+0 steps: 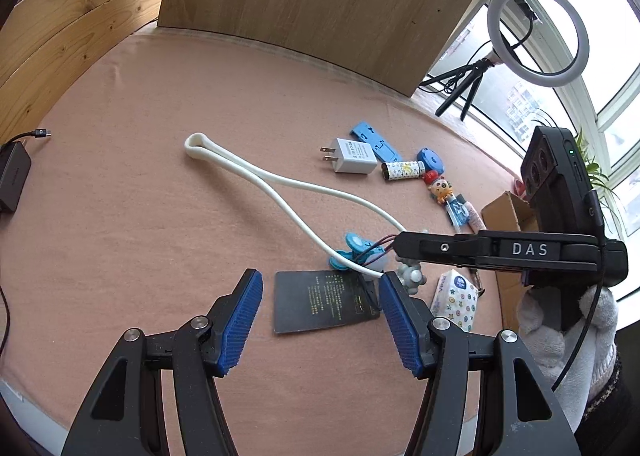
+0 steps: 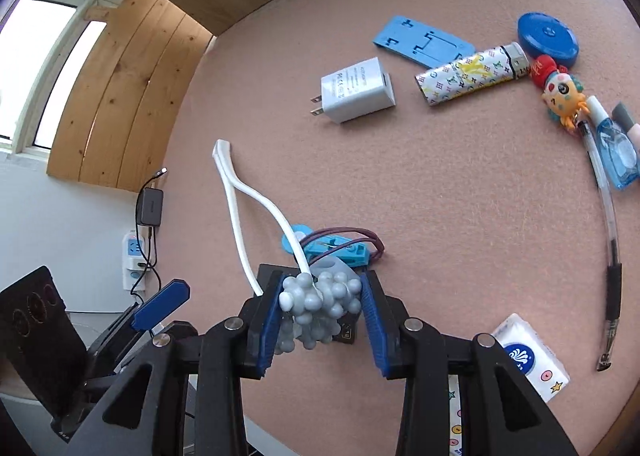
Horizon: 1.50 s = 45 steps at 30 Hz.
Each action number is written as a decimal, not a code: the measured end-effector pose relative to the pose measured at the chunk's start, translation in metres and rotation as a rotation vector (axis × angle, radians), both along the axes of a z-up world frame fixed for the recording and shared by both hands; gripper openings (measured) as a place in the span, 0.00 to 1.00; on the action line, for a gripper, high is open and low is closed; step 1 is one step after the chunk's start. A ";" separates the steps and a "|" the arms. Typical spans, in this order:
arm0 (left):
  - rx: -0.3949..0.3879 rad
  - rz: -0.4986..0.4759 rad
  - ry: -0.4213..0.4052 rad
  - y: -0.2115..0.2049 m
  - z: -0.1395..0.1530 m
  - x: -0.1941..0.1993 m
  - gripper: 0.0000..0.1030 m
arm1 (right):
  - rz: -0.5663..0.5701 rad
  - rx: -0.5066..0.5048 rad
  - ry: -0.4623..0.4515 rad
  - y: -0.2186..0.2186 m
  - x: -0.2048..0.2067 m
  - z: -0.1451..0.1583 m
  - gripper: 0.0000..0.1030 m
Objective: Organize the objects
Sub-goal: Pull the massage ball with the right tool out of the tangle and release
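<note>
Scattered objects remain across my pink-clothed desk (image 1: 140, 196): task barely begun. Long white looped cable (image 1: 256, 176) runs diagonally from mid-desk toward the near edge, where my right gripper (image 2: 322, 308) clenches a grey knobbly rubber toy (image 2: 320, 304). Left gripper (image 1: 320, 320) hovers released, empty, above a black card (image 1: 320, 304).

Both grippers tilted down over the table, left empty, right closed on a toy

The left gripper (image 1: 320, 320) stands with its blue pads (image 1: 242, 320) well apart and nothing between them. The right gripper (image 2: 320, 320) has its ribbed blue pads (image 2: 269, 330) against both sides of a grey knobbly rubber toy (image 2: 316, 304), the jaws only partly closed around it. In the left wrist view, a white-gloved hand (image 1: 568, 330) at the far right grips the right gripper's black handle, with a dark sleeve cuff at the wrist
</note>
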<state>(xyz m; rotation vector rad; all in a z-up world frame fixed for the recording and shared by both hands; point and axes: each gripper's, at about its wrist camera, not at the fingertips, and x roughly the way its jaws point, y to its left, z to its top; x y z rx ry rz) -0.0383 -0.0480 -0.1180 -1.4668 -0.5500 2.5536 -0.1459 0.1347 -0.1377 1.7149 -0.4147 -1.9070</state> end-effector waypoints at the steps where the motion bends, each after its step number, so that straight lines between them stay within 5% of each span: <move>1: 0.001 0.004 -0.003 -0.002 -0.001 0.001 0.62 | -0.002 0.003 0.019 0.001 0.000 0.006 0.36; 6: 0.010 -0.013 -0.027 -0.001 -0.011 -0.001 0.62 | -0.064 0.013 0.054 0.027 -0.001 0.021 0.36; 9: 0.017 -0.033 -0.047 0.007 -0.021 -0.009 0.62 | -0.118 0.117 0.117 0.046 -0.003 0.027 0.36; 19: 0.051 -0.113 -0.132 0.029 -0.054 -0.053 0.55 | -0.125 0.105 0.120 0.070 0.010 0.029 0.36; 31: 0.006 -0.270 -0.010 0.091 -0.005 -0.108 0.54 | -0.202 0.112 0.125 0.101 0.019 0.031 0.36; 45: -0.028 -0.123 -0.027 0.035 -0.011 -0.093 0.54 | -0.144 0.042 0.126 0.086 0.024 0.037 0.36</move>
